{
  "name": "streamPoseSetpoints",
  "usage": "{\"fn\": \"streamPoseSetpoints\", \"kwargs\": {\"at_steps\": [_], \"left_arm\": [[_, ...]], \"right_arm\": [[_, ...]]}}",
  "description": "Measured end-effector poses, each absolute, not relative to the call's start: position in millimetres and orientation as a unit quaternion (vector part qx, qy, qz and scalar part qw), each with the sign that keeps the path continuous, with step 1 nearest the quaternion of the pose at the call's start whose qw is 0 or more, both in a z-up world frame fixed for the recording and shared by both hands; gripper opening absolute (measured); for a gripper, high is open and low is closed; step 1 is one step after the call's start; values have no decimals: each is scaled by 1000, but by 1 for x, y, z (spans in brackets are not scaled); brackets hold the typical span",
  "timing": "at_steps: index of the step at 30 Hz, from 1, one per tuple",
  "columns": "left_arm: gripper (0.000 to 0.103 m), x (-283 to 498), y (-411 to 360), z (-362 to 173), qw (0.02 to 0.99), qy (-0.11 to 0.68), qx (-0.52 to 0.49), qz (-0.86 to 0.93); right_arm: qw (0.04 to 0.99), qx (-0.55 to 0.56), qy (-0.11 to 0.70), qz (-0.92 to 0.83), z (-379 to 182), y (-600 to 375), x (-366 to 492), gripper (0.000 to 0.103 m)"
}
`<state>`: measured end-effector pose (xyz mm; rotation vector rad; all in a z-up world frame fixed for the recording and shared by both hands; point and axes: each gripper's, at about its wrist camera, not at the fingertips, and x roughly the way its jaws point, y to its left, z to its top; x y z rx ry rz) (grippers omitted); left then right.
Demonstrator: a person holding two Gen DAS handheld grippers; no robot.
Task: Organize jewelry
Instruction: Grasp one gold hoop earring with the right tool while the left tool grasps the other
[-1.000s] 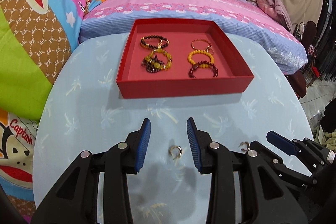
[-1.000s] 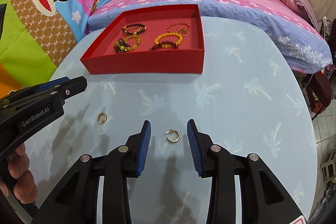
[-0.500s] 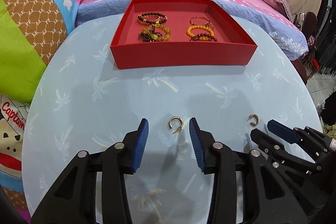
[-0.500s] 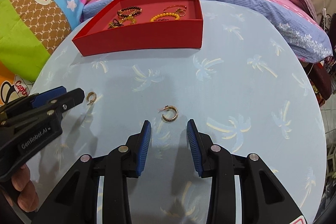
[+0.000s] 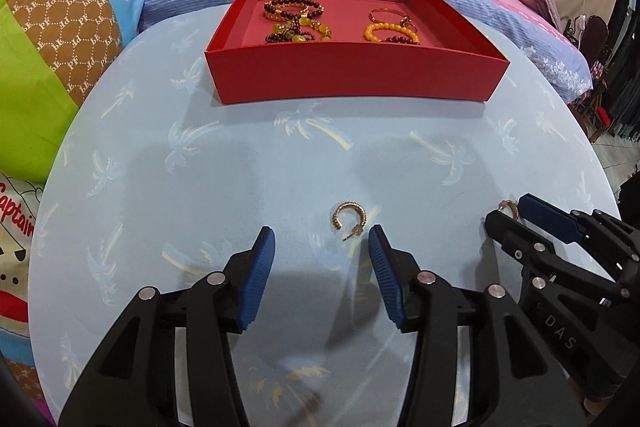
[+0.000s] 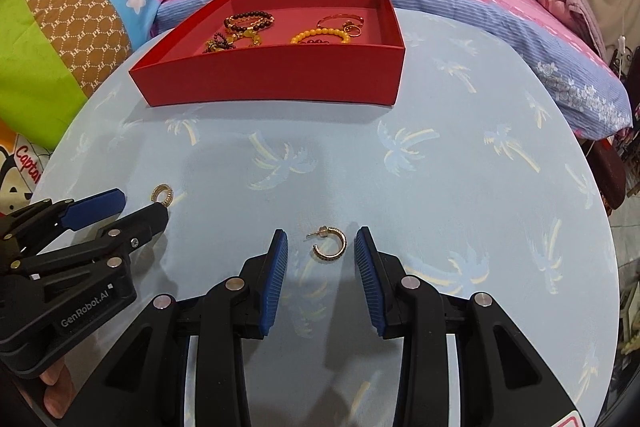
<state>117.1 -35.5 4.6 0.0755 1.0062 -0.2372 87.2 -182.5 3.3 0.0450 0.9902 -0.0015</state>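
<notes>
- Round table (image 5: pixel 240 167) w/ pale blue palm-print cloth filled most of both views; bedding & cushions lay behind it.
- Red tray (image 5: pixel 356 75) sat at table's far side. Inside: dark bead bracelet (image 5: pixel 292 7), yellow bead bracelet (image 5: pixel 390 31), thin gold bangle (image 5: pixel 390 13), plus a mixed tangle of beads.
- Left gripper (image 5: pixel 322 239) was low over the cloth, jaws wide apart, blue pads (image 5: pixel 256 279) holding nothing. Left hoop earring (image 5: pixel 349 219) lay flat on the cloth just ahead of the tips, nearer the right-side pad, not touching either.
- Right gripper (image 6: pixel 320 241) was also spread wide & empty. Right hoop earring (image 6: pixel 331 243) lay on the cloth btwn the two fingertips, gap on both sides, post pointing left.
- In right wrist view, left gripper (image 6: pixel 132 207) came in from the left edge, its tips just beside the left hoop earring (image 6: pixel 163 194); contact can't be told from there.
- In left wrist view, right gripper (image 5: pixel 516 215) showed at right edge w/ right hoop earring (image 5: pixel 509 207) partly hidden btwn its fingers.
- Both earrings were on the cloth, well apart from the tray.
</notes>
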Motion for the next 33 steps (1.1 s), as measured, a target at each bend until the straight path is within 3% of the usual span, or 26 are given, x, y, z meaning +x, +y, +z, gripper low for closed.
{"fn": "streamPoseSetpoints", "kwargs": {"at_steps": [9, 16, 33], "left_arm": [[45, 124, -40, 3, 871, 476, 45, -111], [17, 123, -42, 5, 870, 475, 50, -120], [16, 114, -41, 23, 869, 475, 31, -134]], "right_arm": [[880, 21, 474, 1, 3, -182, 88, 25], [879, 22, 476, 6, 4, -179, 88, 16], [881, 38, 472, 18, 16, -176, 76, 16]]}}
